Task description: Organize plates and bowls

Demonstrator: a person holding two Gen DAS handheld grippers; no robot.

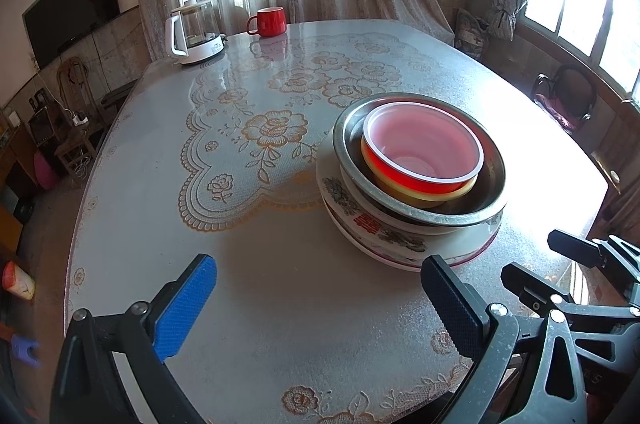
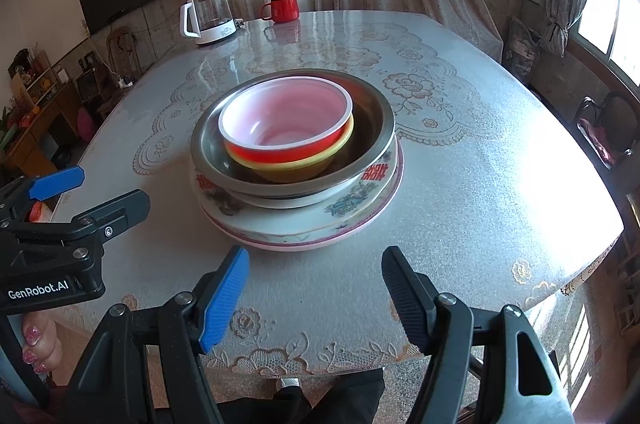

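- A red bowl [image 2: 286,127] with a pale inside sits topmost in the nest, just ahead of our right tongs [image 2: 314,294] and a little to their left; we judge it thin plastic, light and springy, with the rim as the place to take it.
- Under it lies a yellow bowl [image 2: 298,165], only its lip and lower wall showing; it looks equally light, and the two may lift together if pinched as one.
- Both rest in a steel basin [image 2: 372,127], stiff and likely slippery; its rolled rim offers the surest bite, one finger inside and one outside.
- The basin sits in a painted bowl [image 2: 352,199] marked with red characters, which we take for ceramic or enamel: heavier, and chippable.
- At the bottom lies a pink-edged plate [image 2: 352,234], flat on the desk [image 2: 500,183]; its low rim leaves little room to get under.
- From our left tongs [image 1: 320,304] the stack stands ahead and to the right.
- Both tongs hang wide and empty, short of the stack, their pads apart from it.
- Well beyond the tongs, at the far edge, stand a glass kettle [image 2: 208,17] and a red mug [image 2: 282,9].
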